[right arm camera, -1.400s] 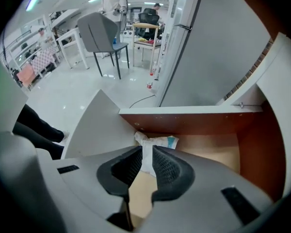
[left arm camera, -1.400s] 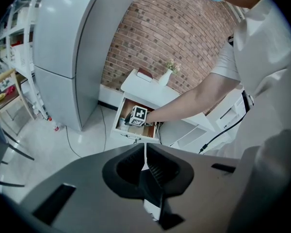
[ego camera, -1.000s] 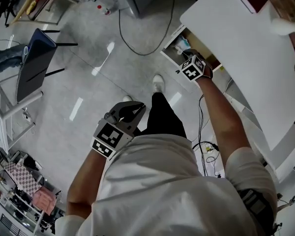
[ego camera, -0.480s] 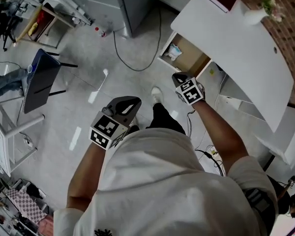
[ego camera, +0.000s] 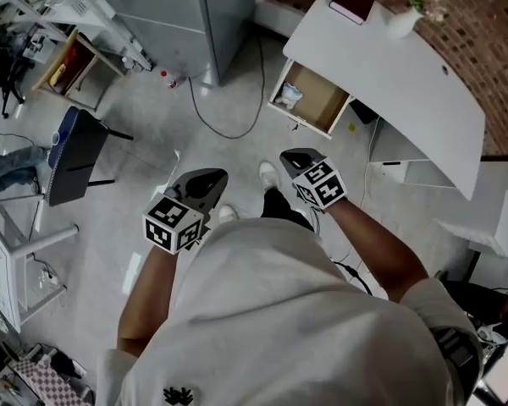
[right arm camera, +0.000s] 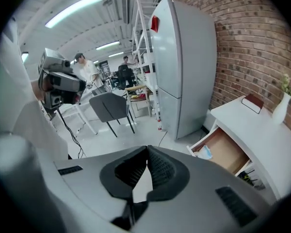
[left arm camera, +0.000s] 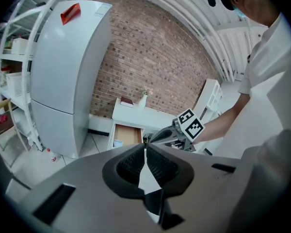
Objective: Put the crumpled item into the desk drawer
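**Crumpled item in the drawer, both grippers closed on nothing**

Standing on the grey floor (ego camera: 135,125), well back from the white desk (ego camera: 389,74), with a two-jaw gripper in each hand. Holding the left gripper (left arm camera: 145,148) low and near the body on the left side, pressed together at the tips with nothing pinched; only a thin slit showing lower down between the ribbed pads. Same with the right gripper (right arm camera: 146,152): closed tip to tip, empty, carried on the right, a little farther out than the left one and aimed toward the desk. Just beside it on the floor, a white shoe (ego camera: 269,173).

Farther off, under the left end of the desk: the desk drawer (ego camera: 317,101), pulled open, pale brown inside. At its left end, close against the side wall, the crumpled item (ego camera: 288,96) — whitish with a touch of blue, lying on the drawer bottom, well apart from either gripper.

On the desktop, toward the far edge: a dark red book (ego camera: 353,2) lying flat, and to its right a white vase (ego camera: 402,22) standing upright with a small sprig of flowers. Beyond the desk, a brick wall (ego camera: 491,49). Left of the desk, a tall grey fridge (ego camera: 178,15) — and farther left again, a dark chair (ego camera: 72,155) on thin legs.
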### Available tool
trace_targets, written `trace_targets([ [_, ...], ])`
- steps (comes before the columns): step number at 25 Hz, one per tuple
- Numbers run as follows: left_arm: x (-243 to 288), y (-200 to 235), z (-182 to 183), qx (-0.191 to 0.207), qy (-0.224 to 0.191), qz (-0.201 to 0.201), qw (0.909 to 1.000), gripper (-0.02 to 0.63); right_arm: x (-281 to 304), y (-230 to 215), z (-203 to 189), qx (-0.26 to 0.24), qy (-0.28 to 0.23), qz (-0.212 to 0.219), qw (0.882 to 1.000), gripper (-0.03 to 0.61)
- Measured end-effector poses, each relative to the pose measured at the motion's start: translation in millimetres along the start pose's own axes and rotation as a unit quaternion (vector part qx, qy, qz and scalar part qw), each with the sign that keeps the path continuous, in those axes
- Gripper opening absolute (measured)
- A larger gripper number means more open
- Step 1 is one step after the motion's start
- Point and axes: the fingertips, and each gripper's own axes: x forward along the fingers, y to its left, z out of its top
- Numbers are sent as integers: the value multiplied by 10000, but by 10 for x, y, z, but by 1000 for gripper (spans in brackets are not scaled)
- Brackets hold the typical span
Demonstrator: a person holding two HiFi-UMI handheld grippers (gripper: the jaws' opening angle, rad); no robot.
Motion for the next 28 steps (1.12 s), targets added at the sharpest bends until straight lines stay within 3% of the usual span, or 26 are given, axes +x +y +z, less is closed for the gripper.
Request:
trace_targets([
  [12, -511, -319, -567, 295, 205, -377, 9986, 31, -508, 1133, -110, 300, -565, -74, 9979, 29],
  [28, -688, -506, -771, 302, 180, -480, 9982, 31, -735, 1601, 31, 341, -898, 57, 9954, 29],
])
